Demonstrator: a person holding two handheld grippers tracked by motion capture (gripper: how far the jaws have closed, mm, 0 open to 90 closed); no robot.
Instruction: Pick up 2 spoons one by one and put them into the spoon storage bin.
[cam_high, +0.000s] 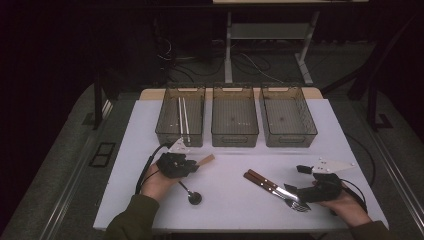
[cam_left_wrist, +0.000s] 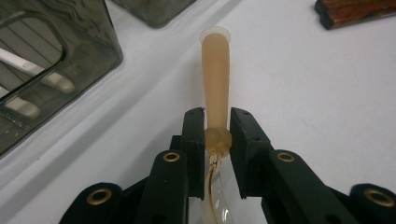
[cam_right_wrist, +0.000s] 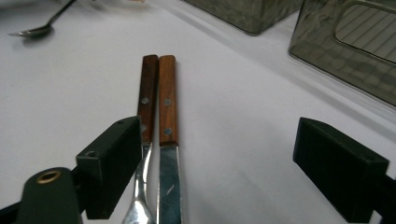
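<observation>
Because the left tool (cam_left_wrist: 217, 126) clamps the tan-handled utensil (cam_left_wrist: 215, 74) only at its narrow neck above the tabletop (cam_left_wrist: 327, 116), it may pivot or slip. The right tool (cam_right_wrist: 219, 158) stands apart over the fork (cam_right_wrist: 144, 140) and knife (cam_right_wrist: 168, 154).

knife (cam_right_wrist: 168, 140): wood handle, glossy metal blade | bins (cam_high: 235, 117): smoky translucent plastic

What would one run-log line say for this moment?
left gripper: shut on tan-handled utensil | right gripper: open over fork and knife | spoon: on table
</observation>
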